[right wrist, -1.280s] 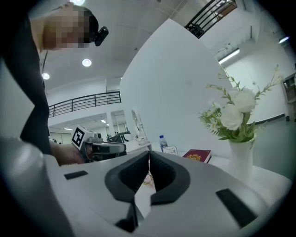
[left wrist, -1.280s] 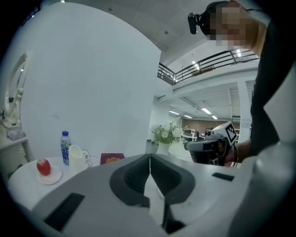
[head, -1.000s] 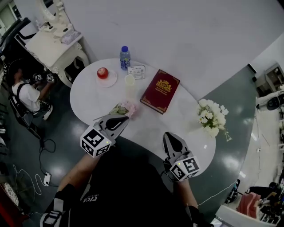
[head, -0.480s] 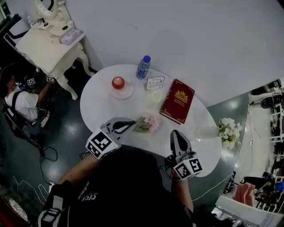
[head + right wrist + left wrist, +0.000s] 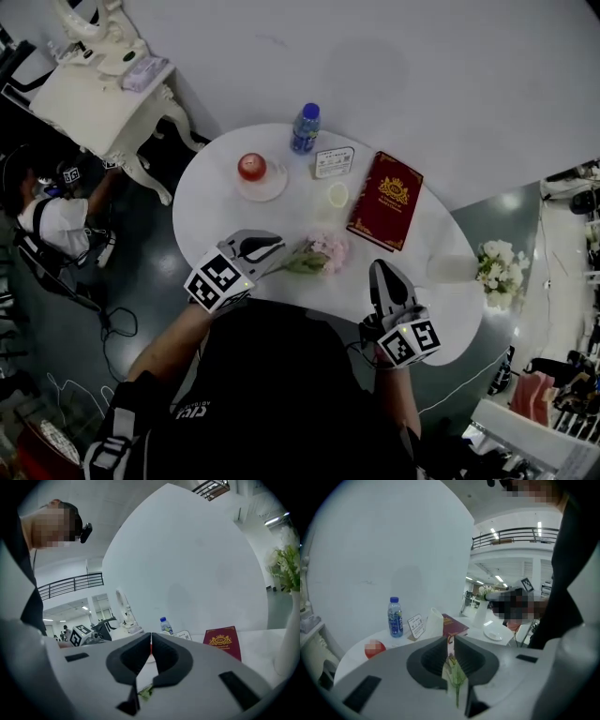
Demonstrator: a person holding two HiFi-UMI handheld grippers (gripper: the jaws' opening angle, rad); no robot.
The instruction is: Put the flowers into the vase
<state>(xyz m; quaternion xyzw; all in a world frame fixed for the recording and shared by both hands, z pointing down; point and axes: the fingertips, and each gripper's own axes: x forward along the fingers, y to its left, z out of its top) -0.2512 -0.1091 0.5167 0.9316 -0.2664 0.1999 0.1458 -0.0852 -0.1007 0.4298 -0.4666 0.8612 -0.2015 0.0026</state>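
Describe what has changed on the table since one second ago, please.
The left gripper drew back along the pink flower toward its stem end; the green stem now sits in its shut jaws. The right gripper, shut and empty, moved nearer the red book. Flower, book, bottle and apple kept their places.

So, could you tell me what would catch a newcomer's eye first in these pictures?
First comes the pink flower near the front edge of the white table, its green stem pinched in the shut left gripper. Next, the dark red book further back, and a vase of white flowers at the table's right end; the right gripper hovers shut and empty.
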